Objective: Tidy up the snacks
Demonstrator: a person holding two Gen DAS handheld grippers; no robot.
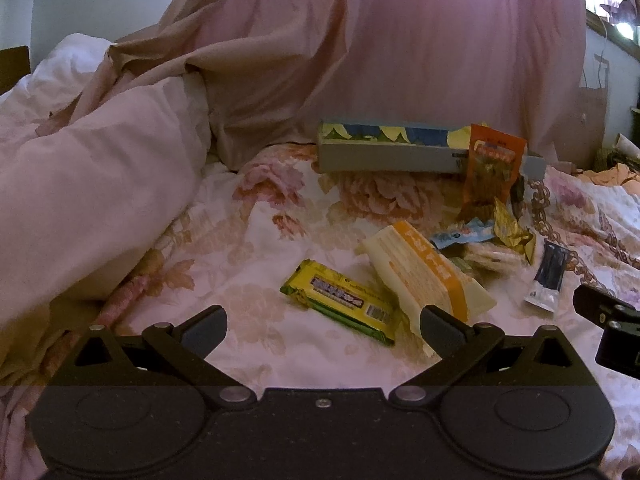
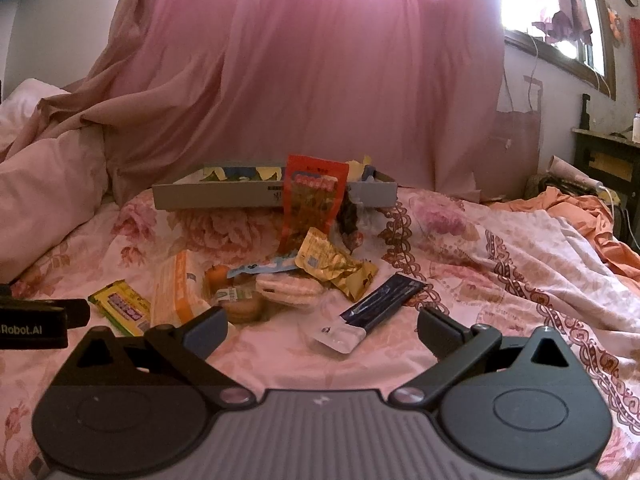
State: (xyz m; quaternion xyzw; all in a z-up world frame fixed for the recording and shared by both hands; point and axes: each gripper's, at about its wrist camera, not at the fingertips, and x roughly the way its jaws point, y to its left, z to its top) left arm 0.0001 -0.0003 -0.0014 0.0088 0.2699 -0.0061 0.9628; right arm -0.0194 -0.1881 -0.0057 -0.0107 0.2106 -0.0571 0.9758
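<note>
Both tongs are spread wide and hold nothing: the left tongs (image 1: 323,330) hover over the floral bedspread (image 1: 256,224), just short of the yellow-green wrapped bar (image 1: 340,302), while the right tongs (image 2: 322,330) hang near the dark blue sachet with a clear end (image 2: 376,306). The snacks lie clustered mid-bed: a cream-and-orange flat packet (image 1: 424,276), a crumpled gold foil pouch (image 2: 334,266), and an orange-red standing bag (image 2: 314,204) leaning on the front wall of the shallow grey cardboard tray (image 2: 216,196). Bare bedspread stretches left of the bar toward the white duvet (image 1: 88,184), and right of the sachet.
</note>
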